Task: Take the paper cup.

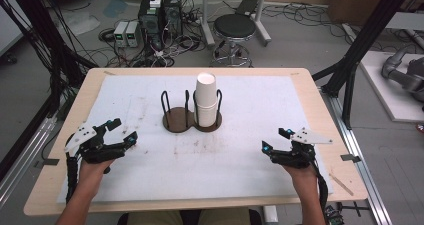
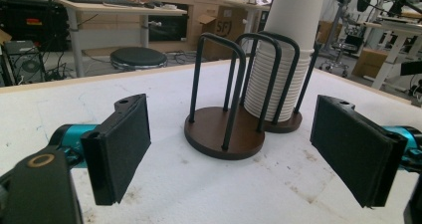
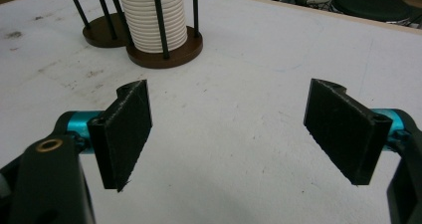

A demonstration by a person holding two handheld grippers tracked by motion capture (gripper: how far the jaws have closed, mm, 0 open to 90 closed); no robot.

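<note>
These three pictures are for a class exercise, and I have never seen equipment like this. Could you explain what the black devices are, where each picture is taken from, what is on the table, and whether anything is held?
A person sits at a table holding a two-jawed tool in each hand: the left gripper and the right gripper. One picture looks down from above; the other two come from cameras riding on each gripper. On the white mat stands a double cup holder of wire loops on round wooden bases; one side holds a stack of paper cups, the other is empty. Both grippers are open, holding nothing.
</note>
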